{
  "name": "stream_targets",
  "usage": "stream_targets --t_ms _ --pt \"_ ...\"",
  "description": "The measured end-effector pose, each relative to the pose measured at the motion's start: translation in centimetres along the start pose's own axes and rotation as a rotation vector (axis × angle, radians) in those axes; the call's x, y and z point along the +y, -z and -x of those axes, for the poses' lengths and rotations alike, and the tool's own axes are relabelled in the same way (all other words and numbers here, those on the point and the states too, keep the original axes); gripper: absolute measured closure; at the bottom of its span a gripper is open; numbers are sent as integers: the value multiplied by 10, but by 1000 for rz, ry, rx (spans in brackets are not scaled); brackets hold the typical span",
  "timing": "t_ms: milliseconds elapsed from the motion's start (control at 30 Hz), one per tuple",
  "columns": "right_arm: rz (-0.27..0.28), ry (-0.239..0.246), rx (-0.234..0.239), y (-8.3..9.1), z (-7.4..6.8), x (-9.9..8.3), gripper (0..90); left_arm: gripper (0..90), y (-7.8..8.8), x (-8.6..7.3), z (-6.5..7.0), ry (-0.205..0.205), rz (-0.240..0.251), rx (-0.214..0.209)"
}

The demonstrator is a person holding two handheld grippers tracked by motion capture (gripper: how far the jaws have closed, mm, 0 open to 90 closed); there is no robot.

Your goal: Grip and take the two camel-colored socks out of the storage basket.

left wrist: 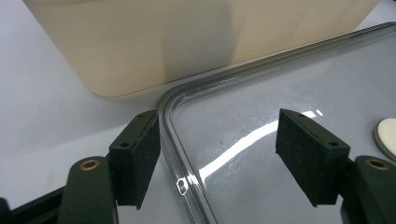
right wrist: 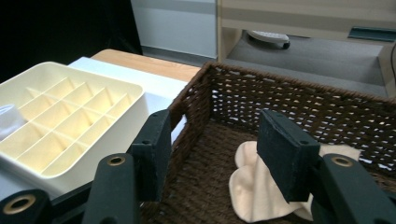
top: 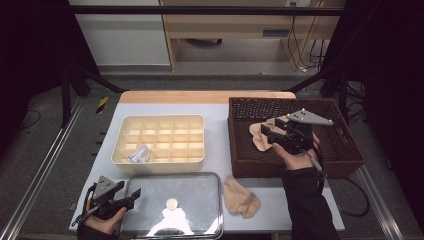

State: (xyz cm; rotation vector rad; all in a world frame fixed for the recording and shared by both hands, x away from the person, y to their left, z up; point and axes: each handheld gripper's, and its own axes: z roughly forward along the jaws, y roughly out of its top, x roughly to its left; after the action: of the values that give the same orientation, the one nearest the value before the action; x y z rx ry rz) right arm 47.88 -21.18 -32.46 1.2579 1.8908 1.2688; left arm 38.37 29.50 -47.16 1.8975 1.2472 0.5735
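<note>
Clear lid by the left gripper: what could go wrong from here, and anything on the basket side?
1. The left gripper is open astride the corner of the clear lid; a pinch on that thin, glossy rim could slip or tip the lid.
2. The lid lies close to the cream organizer; lifting it might nudge the box.
3. The right gripper is open above the beige sock near the wicker basket wall; a jaw may catch the weave.

The left gripper (top: pixel 134 196) sits low at the near left, held in the person's left hand (top: pixel 102 220), its jaws spread wide and empty. The right gripper (top: pixel 266 134) is held farther forward by the right hand (top: pixel 295 157), dark-sleeved forearm extended, jaws likewise parted and empty.
</note>
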Motion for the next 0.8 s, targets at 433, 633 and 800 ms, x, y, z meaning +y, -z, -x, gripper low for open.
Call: stream_targets --t_ms 433,633,800 --pt "-12 25 -118 -30 22 18 403 382 2 1 -2 9 27 35" --pt "-15 18 -130 -39 30 24 442 492 1 2 -2 14 34 62" --pt "-15 11 -136 -44 33 26 463 556 1 3 -2 16 31 70"
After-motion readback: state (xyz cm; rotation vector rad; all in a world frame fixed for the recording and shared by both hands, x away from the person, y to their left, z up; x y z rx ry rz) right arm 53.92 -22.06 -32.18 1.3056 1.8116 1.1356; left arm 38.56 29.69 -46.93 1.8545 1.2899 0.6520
